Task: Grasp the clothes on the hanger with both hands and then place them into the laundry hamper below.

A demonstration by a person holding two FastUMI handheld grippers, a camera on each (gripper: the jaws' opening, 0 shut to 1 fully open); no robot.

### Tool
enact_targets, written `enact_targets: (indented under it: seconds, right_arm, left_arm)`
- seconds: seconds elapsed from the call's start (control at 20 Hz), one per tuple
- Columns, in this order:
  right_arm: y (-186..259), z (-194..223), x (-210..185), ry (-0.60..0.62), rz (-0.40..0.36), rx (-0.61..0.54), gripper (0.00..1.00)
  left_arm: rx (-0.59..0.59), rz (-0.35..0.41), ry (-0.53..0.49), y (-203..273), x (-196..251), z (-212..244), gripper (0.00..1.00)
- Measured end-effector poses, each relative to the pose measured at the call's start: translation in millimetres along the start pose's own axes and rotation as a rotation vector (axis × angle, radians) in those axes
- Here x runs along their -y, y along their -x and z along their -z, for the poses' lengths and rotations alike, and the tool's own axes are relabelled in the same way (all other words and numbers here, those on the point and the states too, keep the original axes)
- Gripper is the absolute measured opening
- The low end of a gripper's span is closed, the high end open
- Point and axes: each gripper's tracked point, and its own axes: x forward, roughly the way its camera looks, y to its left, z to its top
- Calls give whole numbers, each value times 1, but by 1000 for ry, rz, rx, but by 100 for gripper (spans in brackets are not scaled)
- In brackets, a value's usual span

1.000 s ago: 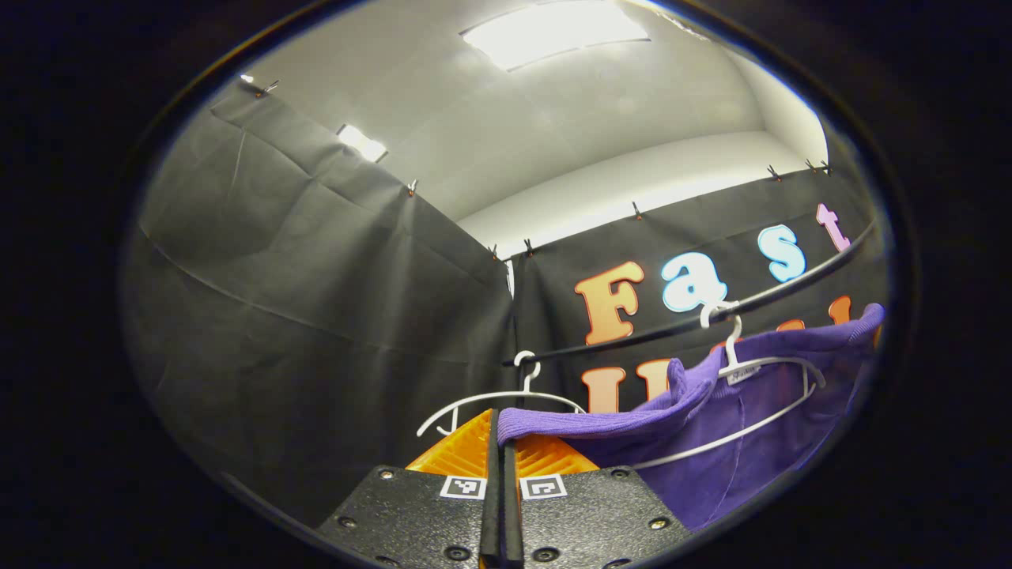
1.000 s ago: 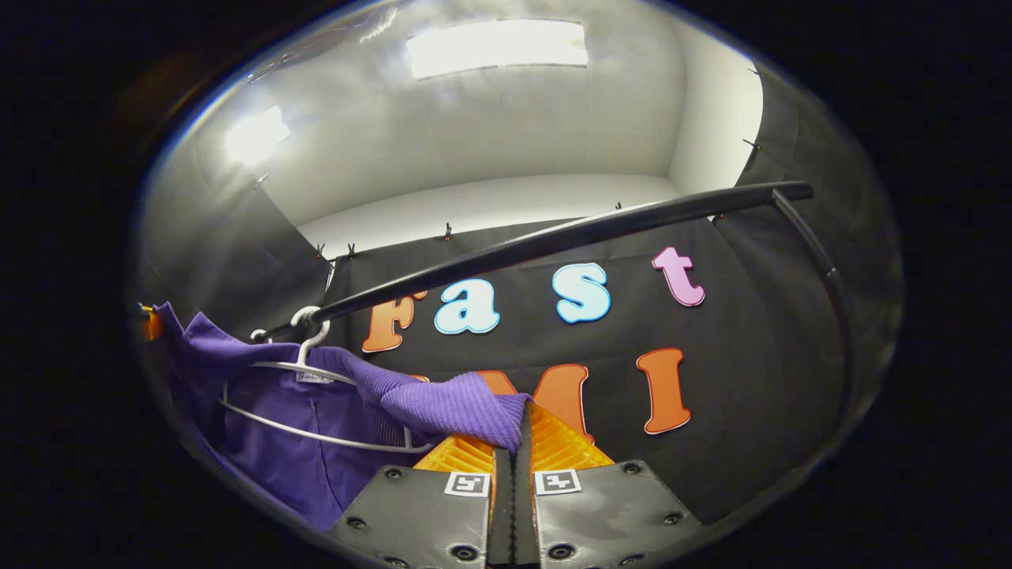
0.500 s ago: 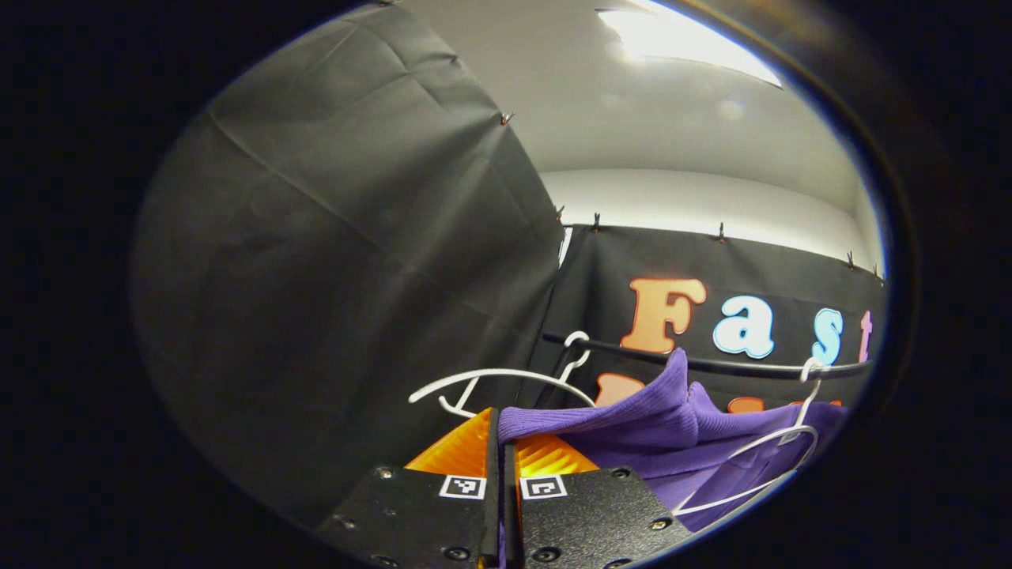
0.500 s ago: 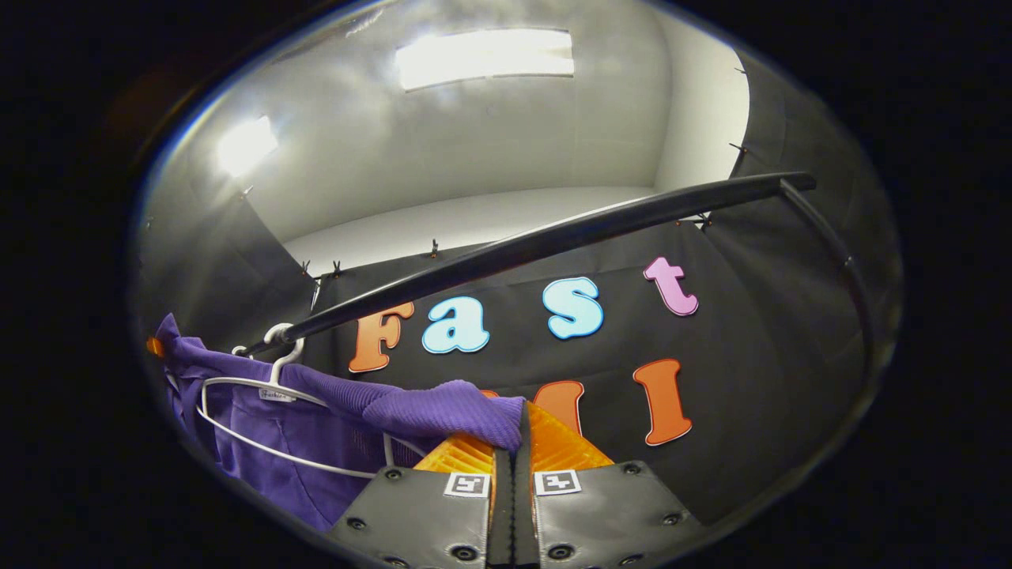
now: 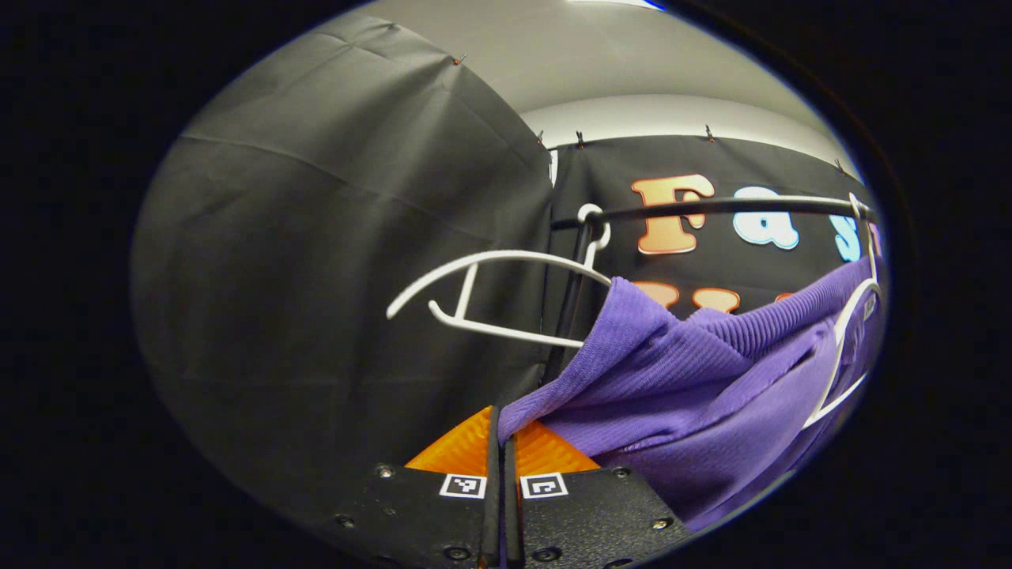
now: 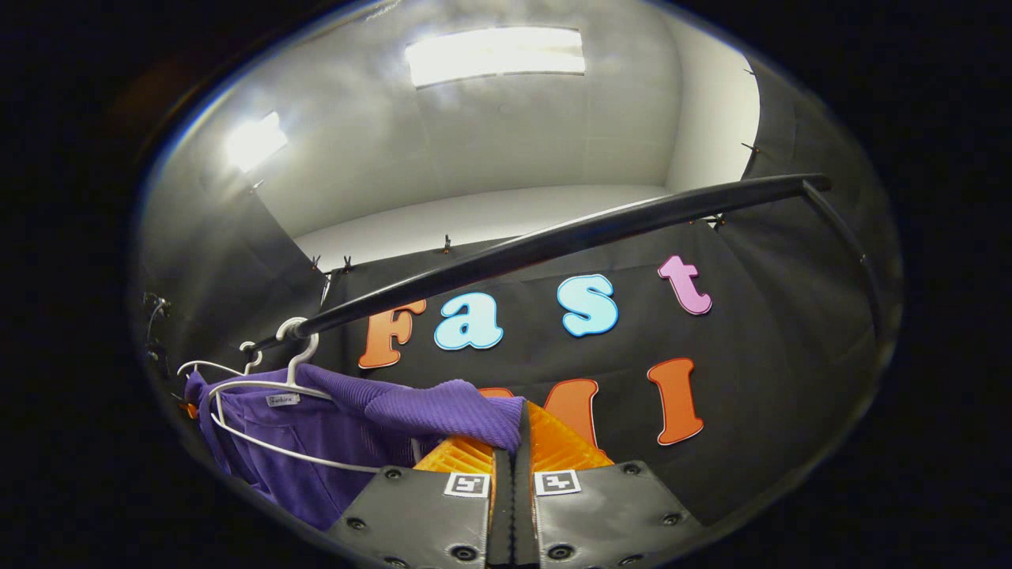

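Below rail [image 6: 553,241] | both grippers [image 5: 500,442] [image 6: 518,442] stay clamped on purple garment [image 5: 672,371] | left dropped lower

The purple garment [image 5: 711,379] runs past the left gripper view's lower right edge

Purple ribbed top [image 5: 696,379] – stretched sideways, partly off white hanger [image 6: 269,419], w/ corners pinched.

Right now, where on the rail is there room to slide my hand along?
The rail is bare from the shirt's hanger to its far bend. It is crowded at that hanger end: two hooks sit close there, with the purple shirt beneath.
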Motion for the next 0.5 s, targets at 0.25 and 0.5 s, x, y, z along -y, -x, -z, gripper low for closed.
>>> enact_targets:
  seconds: [0.25, 0.5]
  right_arm:
    - [-1, 1, 0, 0, 5, -8, 7]
    - [0, -2, -6, 9, -7, 2, 7]
  left_arm:
    - [-81, 65, -77, -11, 26, 52, 3]
    - [-204, 145, -85, -20, 59, 106, 3]
